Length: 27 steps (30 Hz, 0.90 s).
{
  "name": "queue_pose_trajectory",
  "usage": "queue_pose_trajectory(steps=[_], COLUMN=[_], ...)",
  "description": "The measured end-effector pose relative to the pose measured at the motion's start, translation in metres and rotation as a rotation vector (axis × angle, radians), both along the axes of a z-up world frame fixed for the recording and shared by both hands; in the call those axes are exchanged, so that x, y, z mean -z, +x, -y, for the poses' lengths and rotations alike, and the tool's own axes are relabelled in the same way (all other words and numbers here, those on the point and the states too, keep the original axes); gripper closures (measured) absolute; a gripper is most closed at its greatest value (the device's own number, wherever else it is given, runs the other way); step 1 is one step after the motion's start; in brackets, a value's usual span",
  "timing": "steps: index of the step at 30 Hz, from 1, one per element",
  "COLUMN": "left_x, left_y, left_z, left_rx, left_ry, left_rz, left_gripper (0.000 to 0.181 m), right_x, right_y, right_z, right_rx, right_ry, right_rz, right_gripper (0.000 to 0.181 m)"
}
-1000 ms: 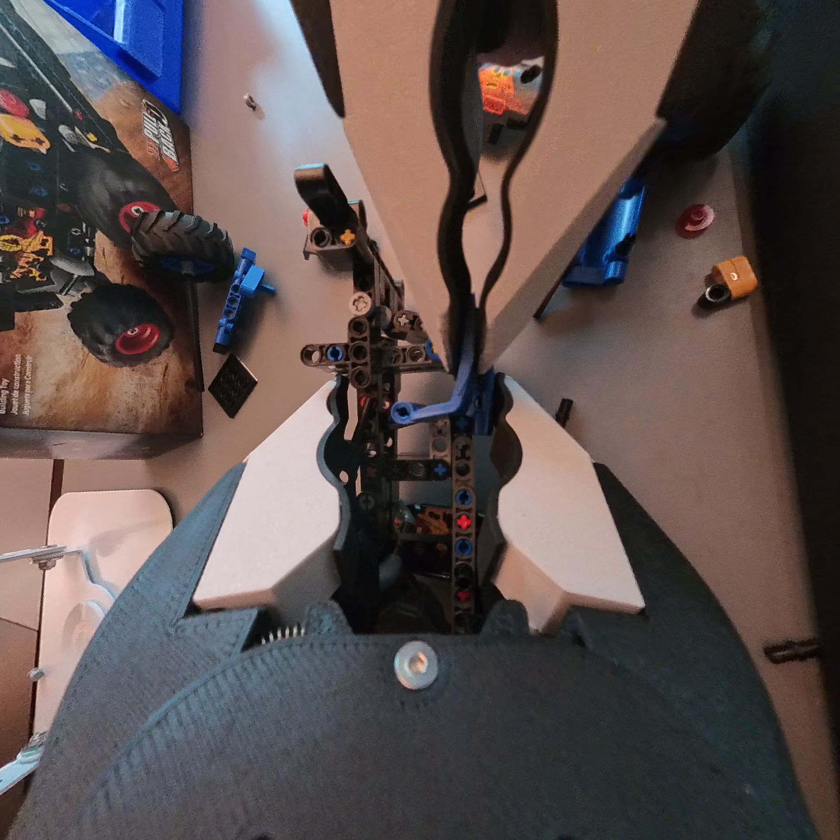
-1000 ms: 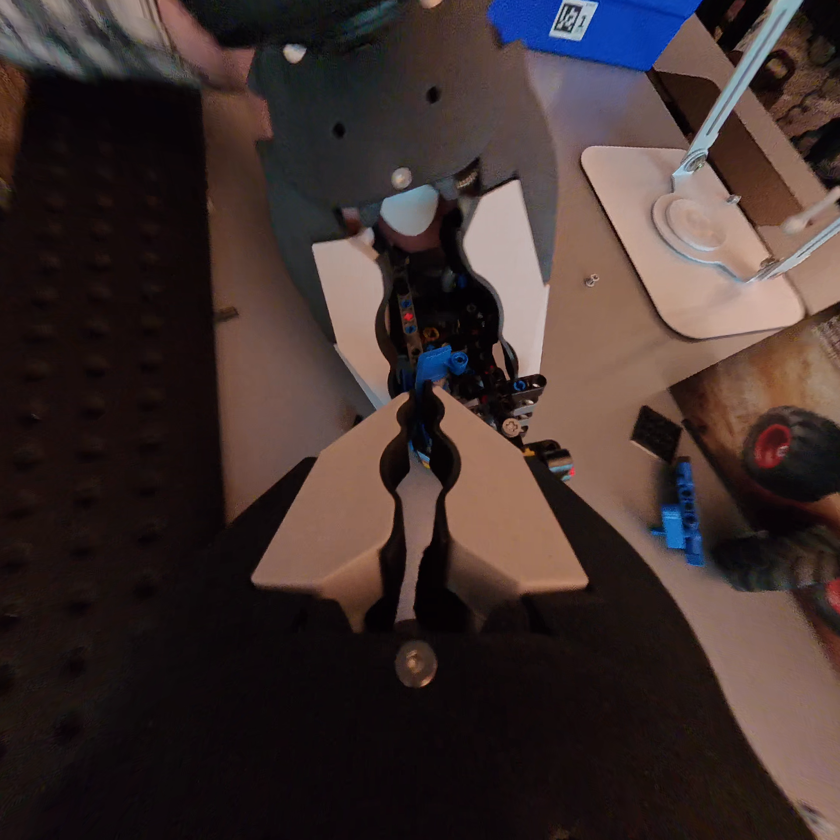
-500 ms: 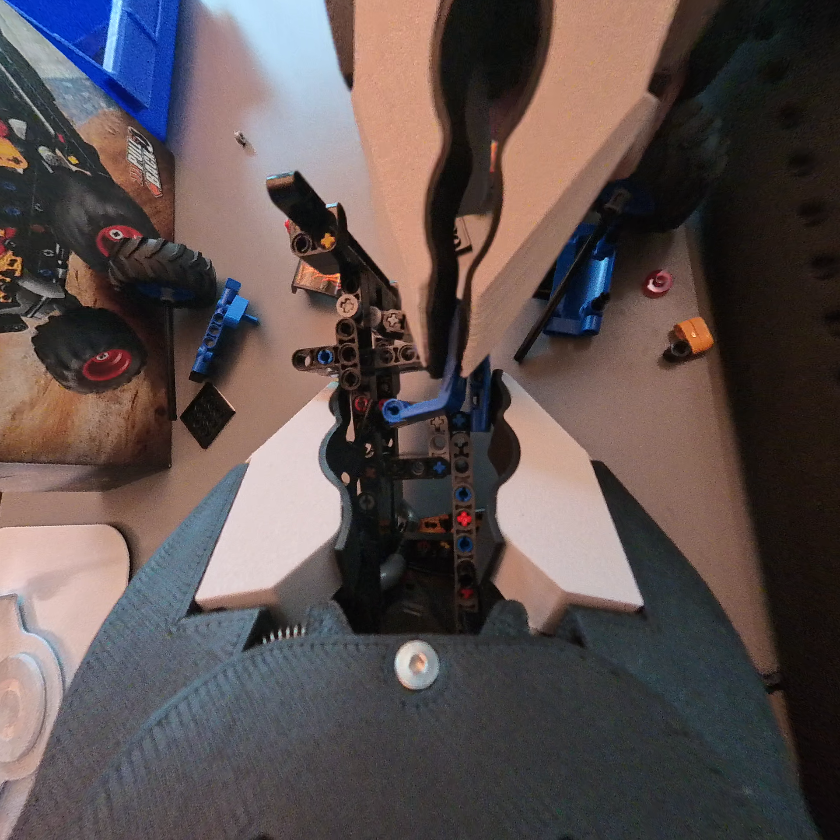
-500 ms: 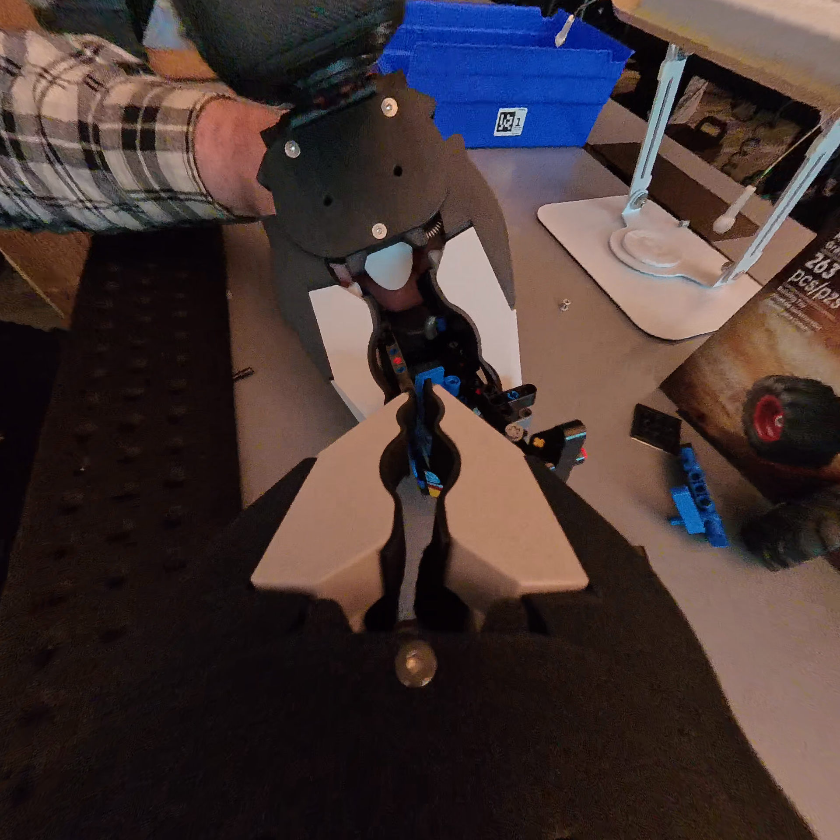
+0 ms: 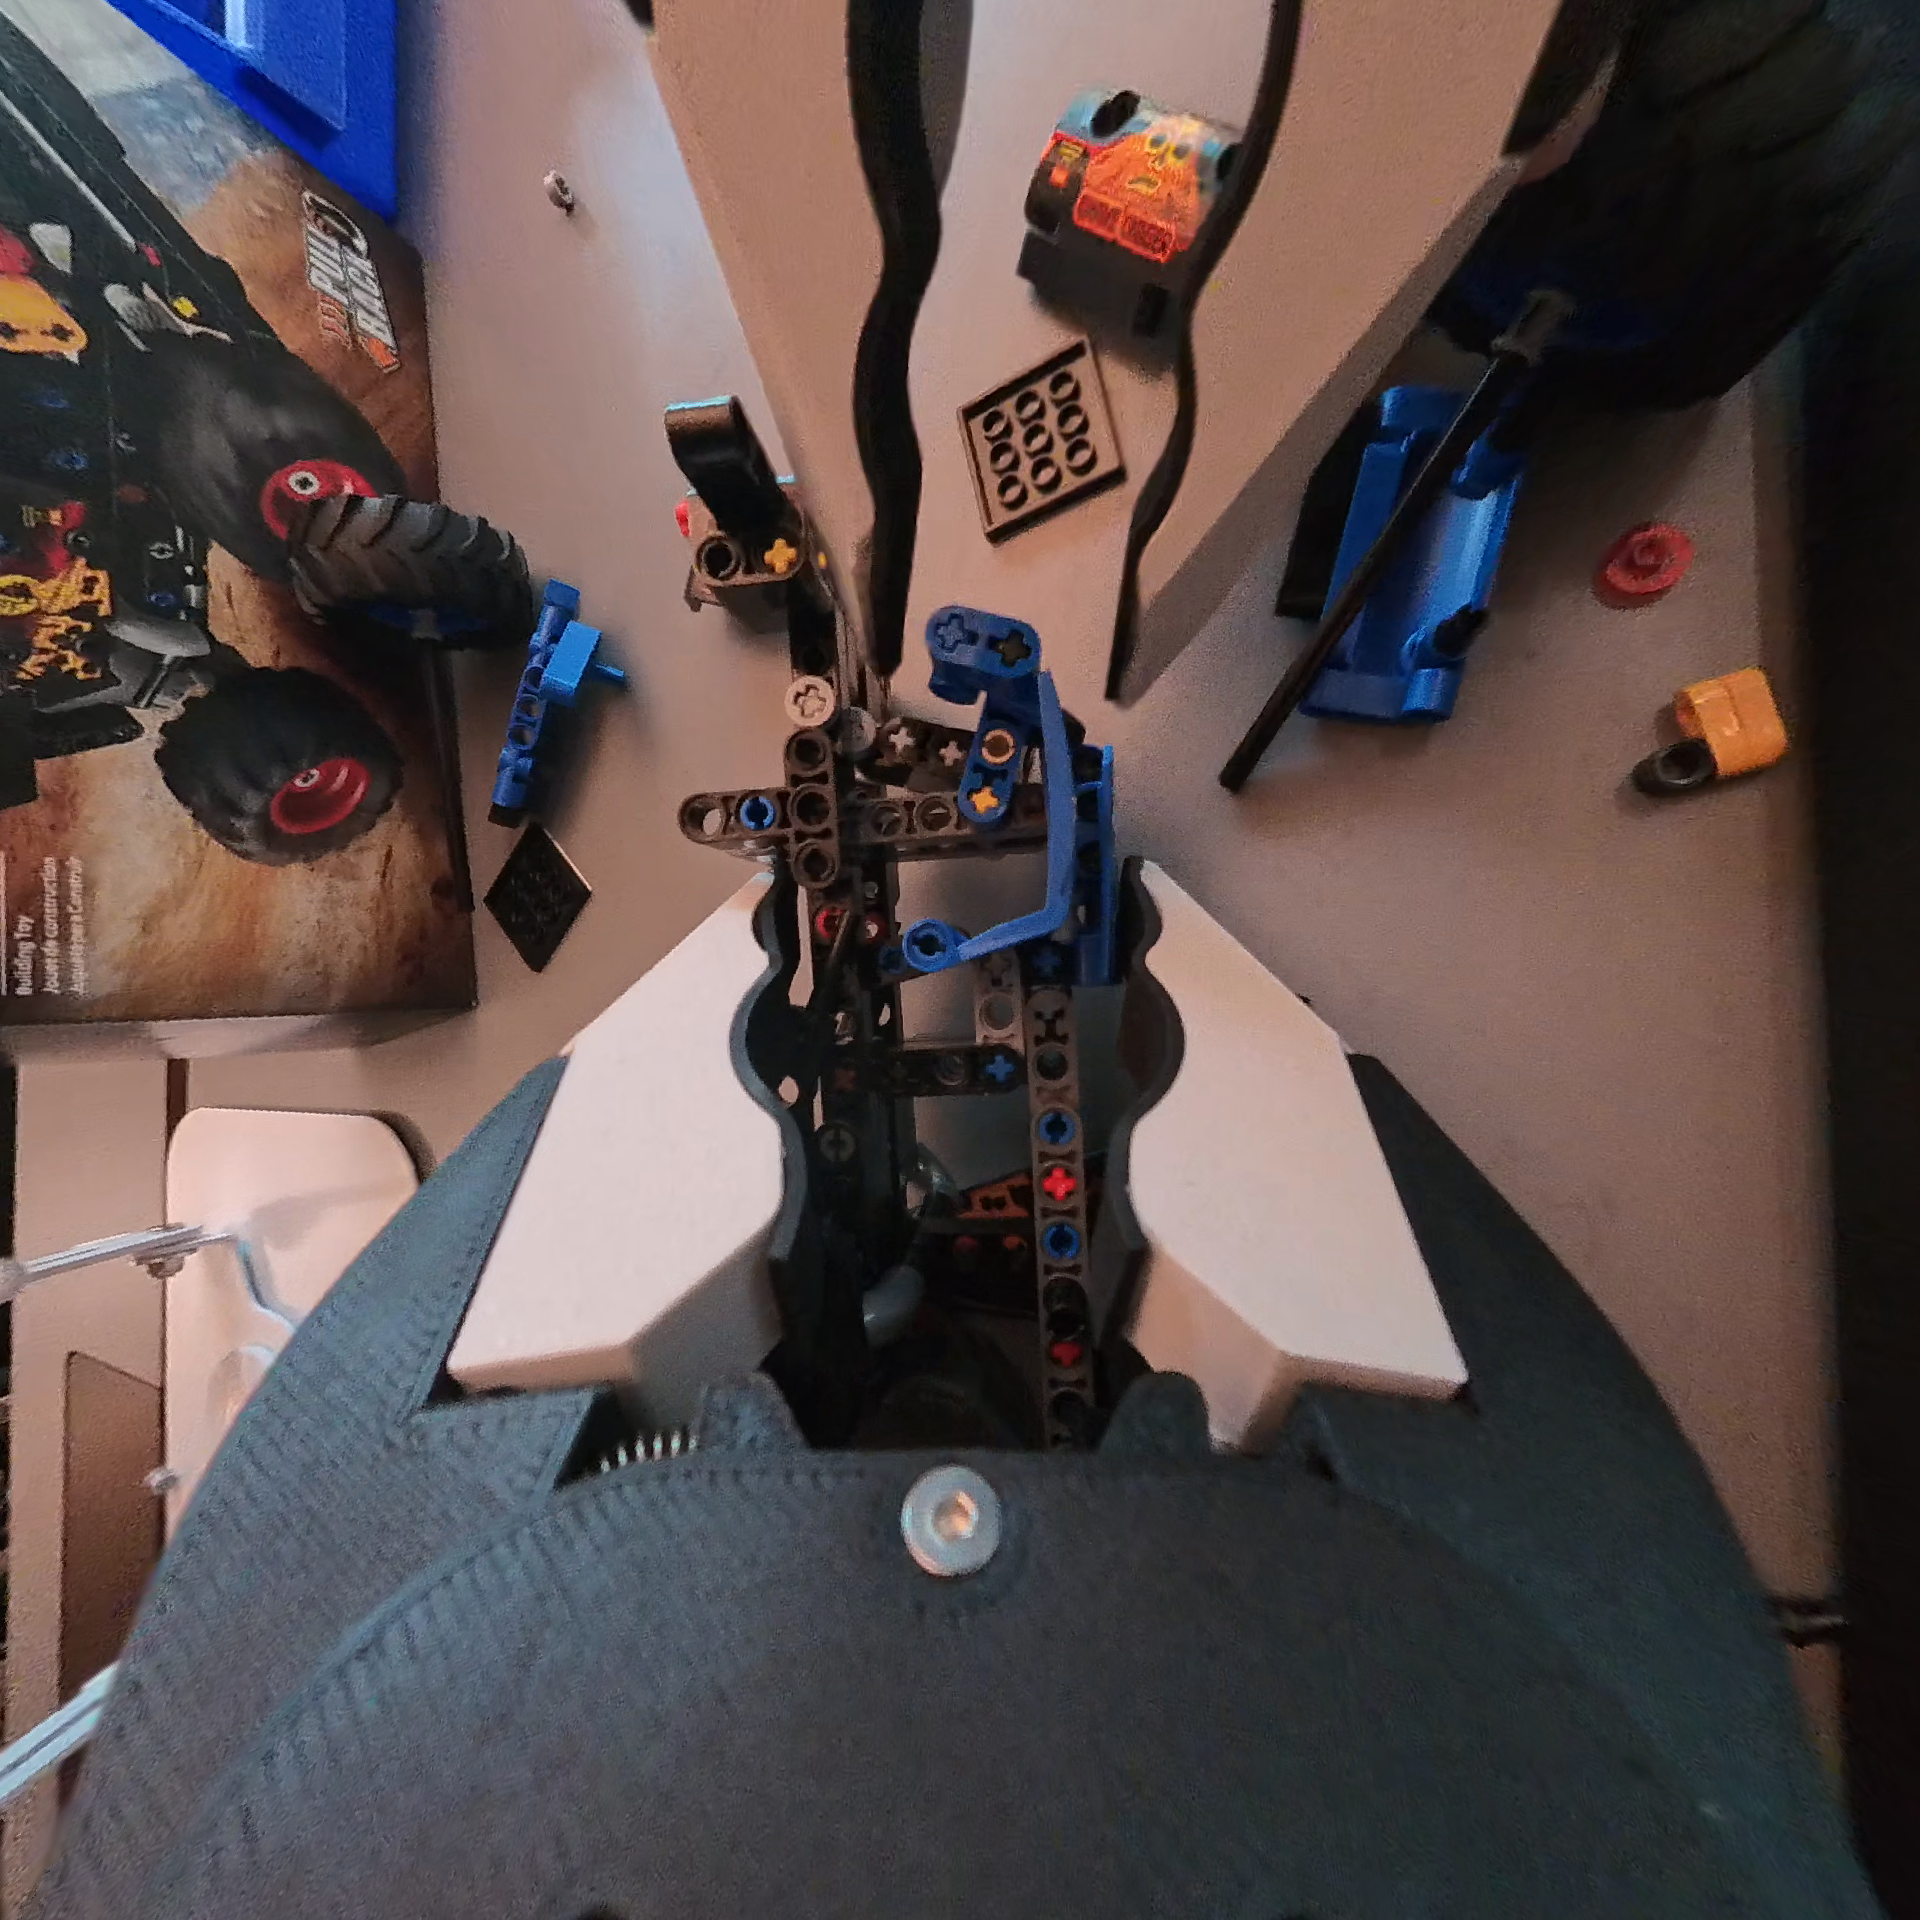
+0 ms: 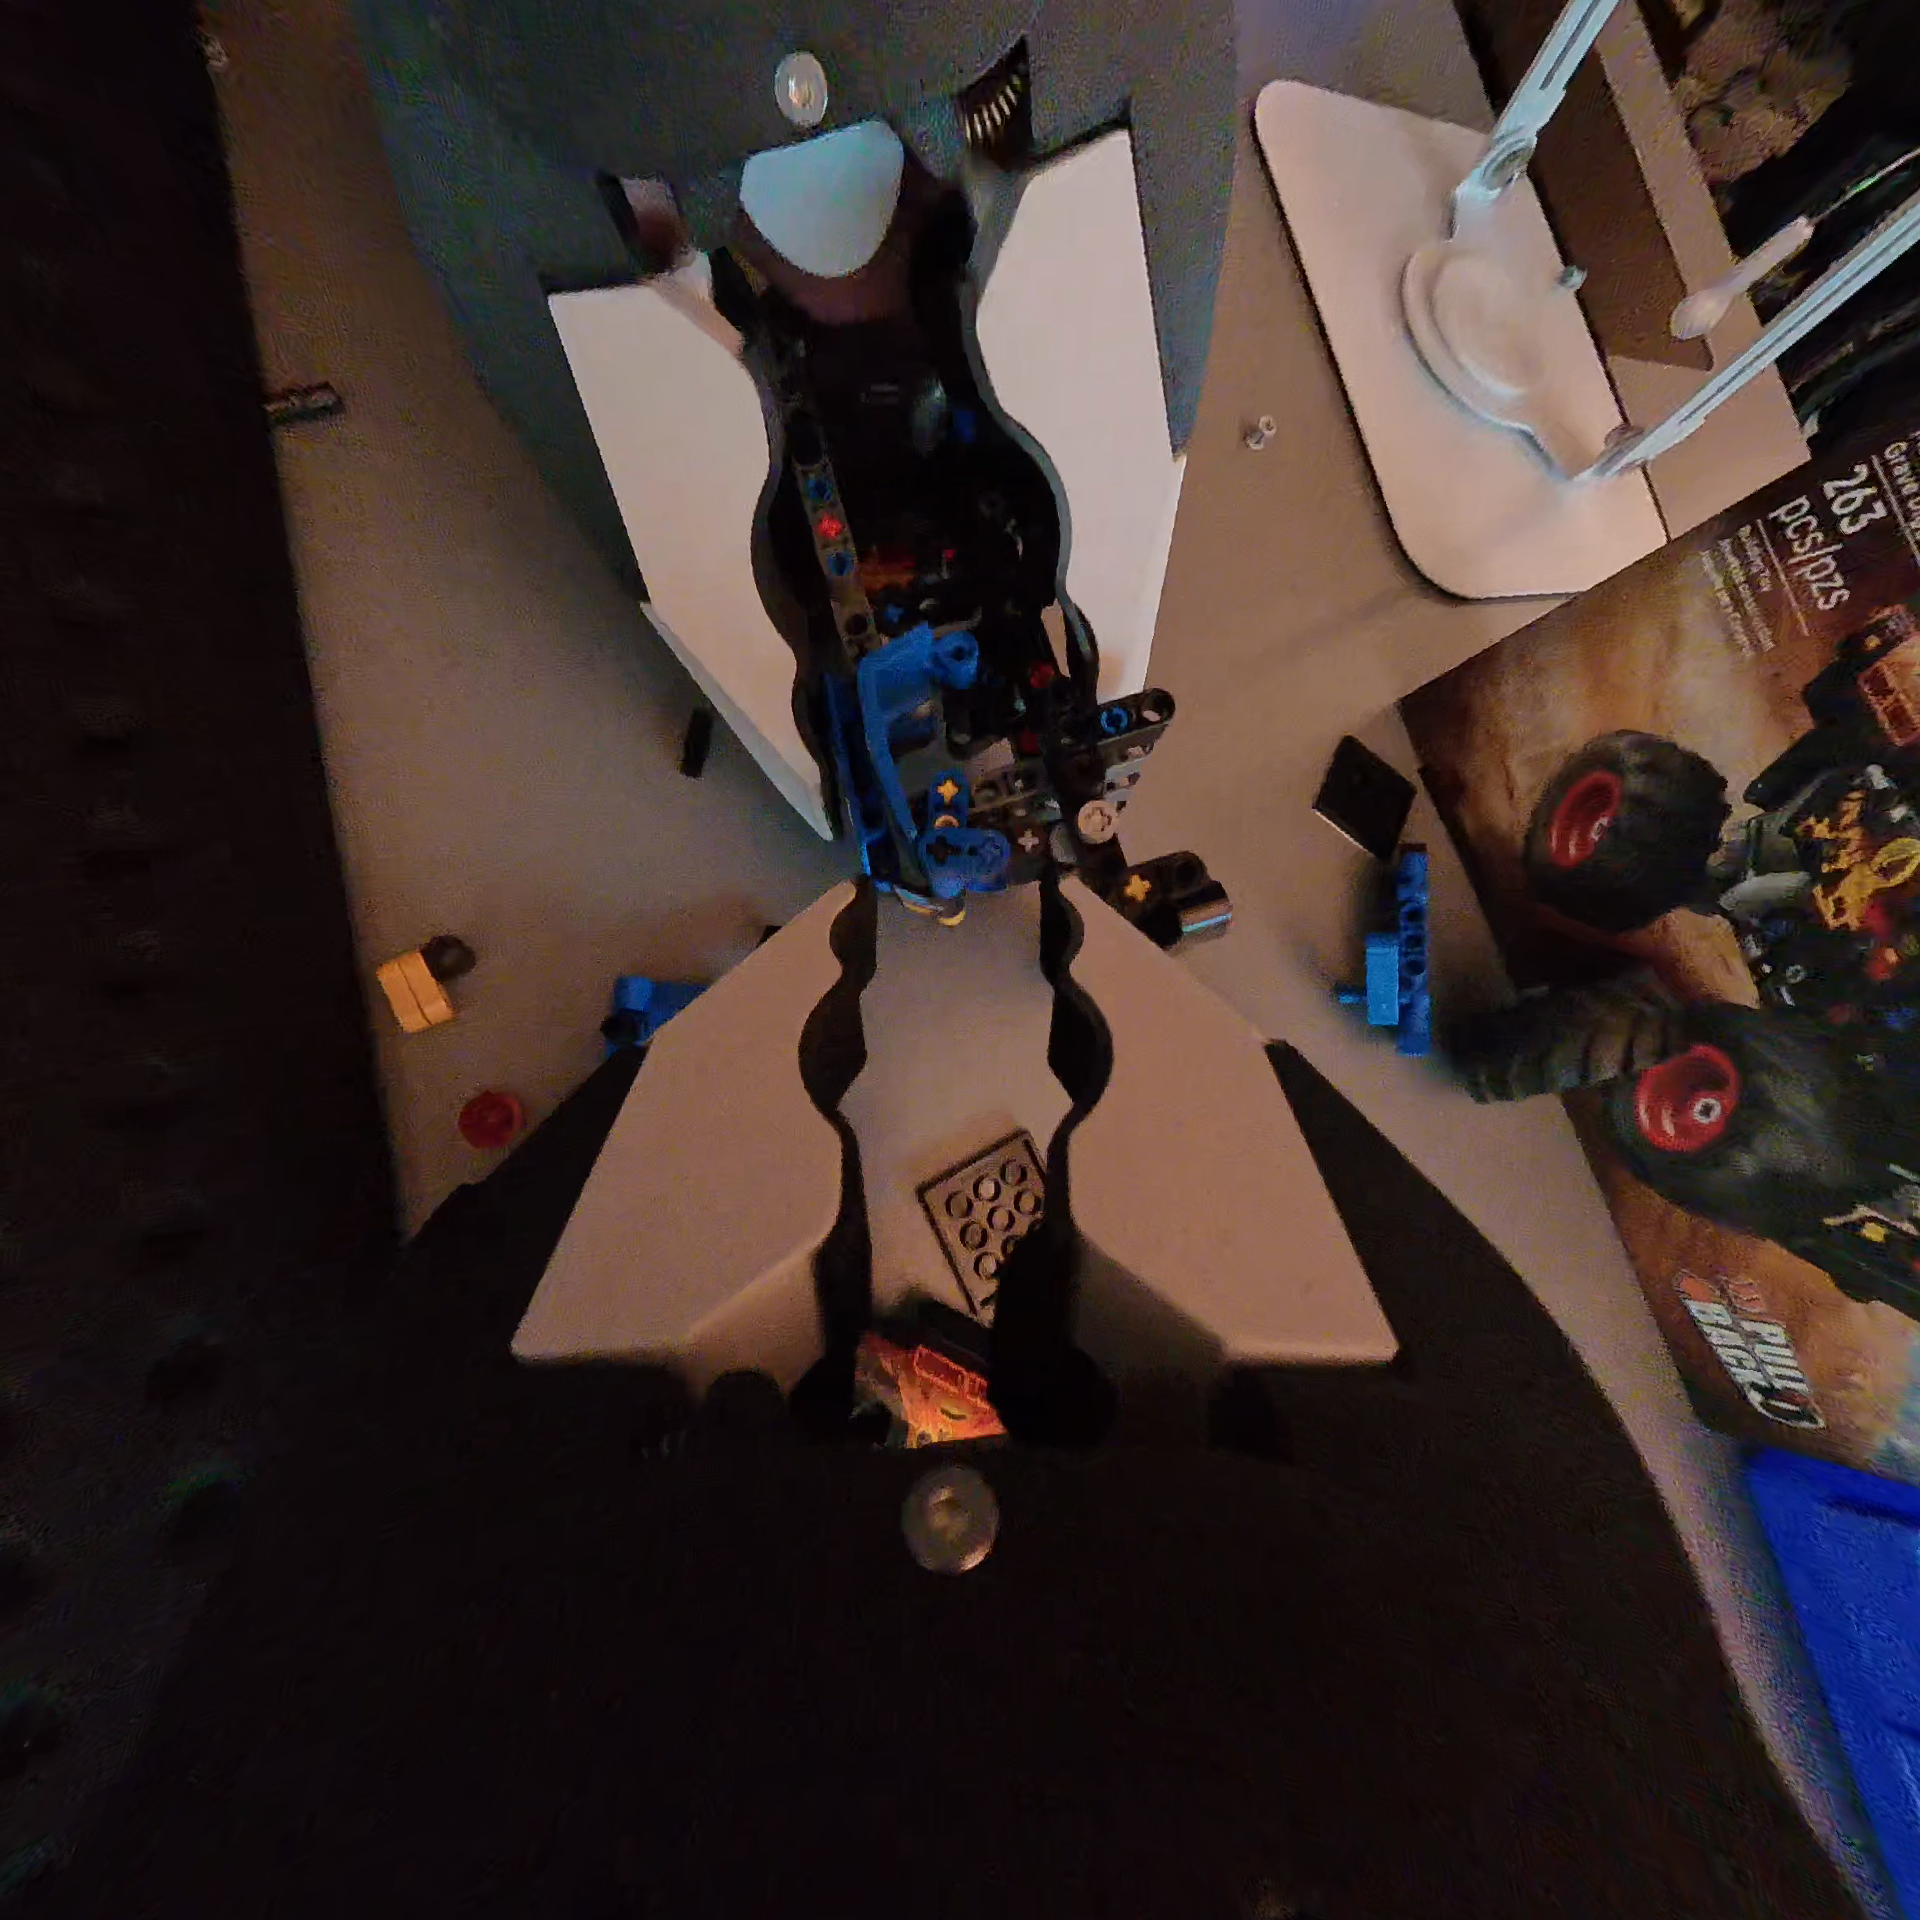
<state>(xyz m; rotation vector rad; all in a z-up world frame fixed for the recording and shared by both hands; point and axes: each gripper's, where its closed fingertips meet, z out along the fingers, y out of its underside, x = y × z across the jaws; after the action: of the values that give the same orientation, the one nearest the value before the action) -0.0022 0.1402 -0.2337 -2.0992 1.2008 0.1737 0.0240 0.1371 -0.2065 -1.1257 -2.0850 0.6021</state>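
Two hand-held grippers face each other tip to tip over a grey tabletop (image 5: 1455, 987)
- Left hand-held gripper (image 5: 951, 894): fingers clamped on a black and grey beam frame (image 5: 862, 821), which runs back between them; a curved blue piece (image 5: 1049, 831) sits on the frame's far end, just beyond the fingertips
- Right hand-held gripper (image 6: 951, 899): fingers spread apart, nothing between them; its tips stand right at the blue piece (image 6: 914, 748), contact cannot be told
- Below the right gripper's gap, on the tabletop: a black studded plate (image 6: 987, 1210) and a black block with an orange print (image 5: 1132, 208)
- Left of the frame in the left wrist view: a small blue connector (image 5: 551, 696), a black tile (image 5: 535, 894), a loose black tyre (image 5: 416, 566) resting on the edge of a toy box (image 5: 208, 883)
- Right of the frame in that view: a blue panel part (image 5: 1403, 561) with a black axle (image 5: 1382, 530) across it, a red round stud (image 5: 1642, 561), an orange piece (image 5: 1730, 722)
- White lamp base (image 6: 1455, 343) beyond the box; blue bin (image 5: 301, 83) at the tabletop's far corner
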Motion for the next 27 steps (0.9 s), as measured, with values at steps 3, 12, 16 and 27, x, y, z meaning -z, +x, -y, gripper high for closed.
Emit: queue_pose_trajectory(steps=[3,12,16,27], left_x=[0.0,0.001,-0.002,-0.01], left_y=[0.0,-0.006,-0.007,-0.008], left_z=[0.0,-0.002,-0.003,-0.004], left_rx=[0.0,-0.001,-0.004,0.005], left_ry=[0.006,0.022,0.03,0.056], left_rz=[-0.016,-0.02,0.037,0.145], left_gripper=[0.121,0.119,0.118,0.116], right_x=[0.0,-0.003,-0.013,-0.03], right_y=[-0.004,-0.013,-0.017,-0.024], right_z=[0.003,0.007,0.008,0.013], right_rx=[-0.004,-0.028,-0.02,-0.037], right_ry=[-0.067,-0.251,-0.229,-0.313], right_rz=[-0.013,-0.141,-0.211,-0.293], right_gripper=[0.166,0.169,0.17,0.171])
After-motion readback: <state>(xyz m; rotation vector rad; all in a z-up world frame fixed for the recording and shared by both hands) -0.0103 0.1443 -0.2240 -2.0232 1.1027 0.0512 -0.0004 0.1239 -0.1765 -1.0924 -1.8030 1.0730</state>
